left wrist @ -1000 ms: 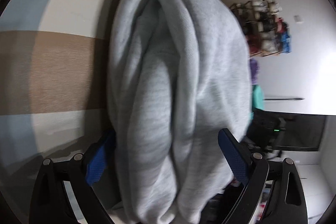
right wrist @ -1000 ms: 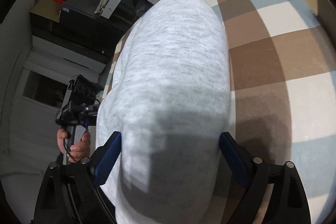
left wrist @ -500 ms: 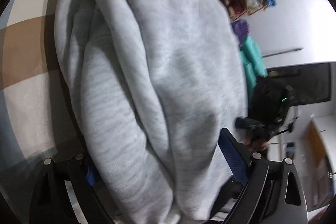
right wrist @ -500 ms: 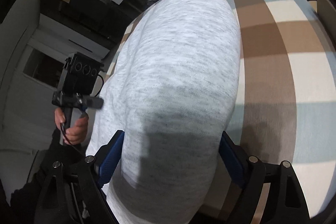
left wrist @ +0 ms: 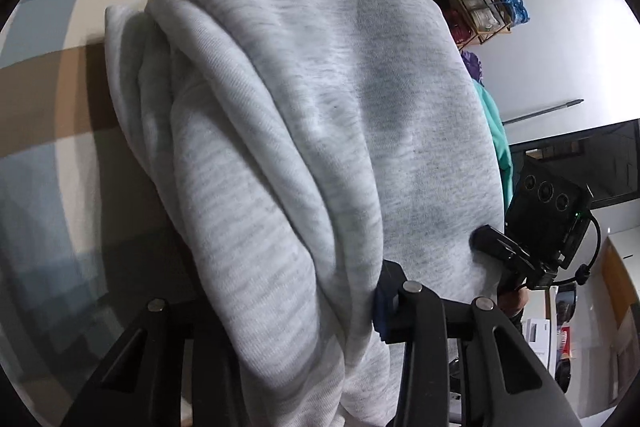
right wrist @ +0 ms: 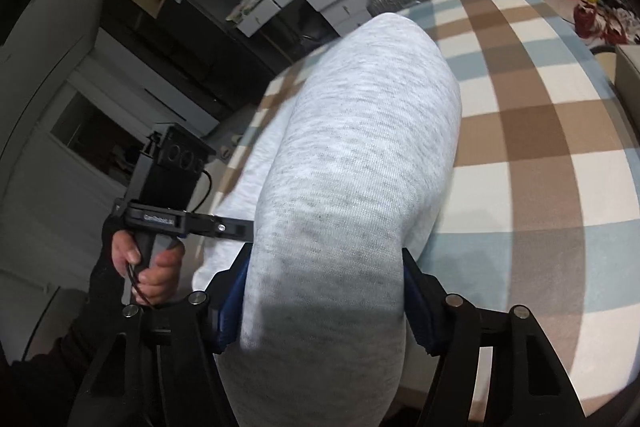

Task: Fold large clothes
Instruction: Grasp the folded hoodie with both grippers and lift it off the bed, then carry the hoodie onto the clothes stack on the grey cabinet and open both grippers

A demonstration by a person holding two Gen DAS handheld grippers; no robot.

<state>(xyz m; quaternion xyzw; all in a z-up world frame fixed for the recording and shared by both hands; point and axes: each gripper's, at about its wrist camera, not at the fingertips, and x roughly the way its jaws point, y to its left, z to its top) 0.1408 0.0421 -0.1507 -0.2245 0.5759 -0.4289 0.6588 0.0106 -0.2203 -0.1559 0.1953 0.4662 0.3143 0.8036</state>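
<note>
Sweatshirt (left wrist: 320,131), grey, bunched, lies on the checked bed (right wrist: 540,147). Left tool (left wrist: 280,311) and right tool (right wrist: 324,291) are closing on its fabric; confirm a firm clamp before lifting evenly.

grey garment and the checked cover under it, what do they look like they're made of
Grey garment: looks like heathered sweatshirt knit, likely cotton blend; matte, fine ribbed lines in the weave, thick soft rolled folds. Checked cover: seems a woven or brushed bedding fabric, matte, with flat brown, pale blue and cream squares; the fibre cannot be told.
</note>
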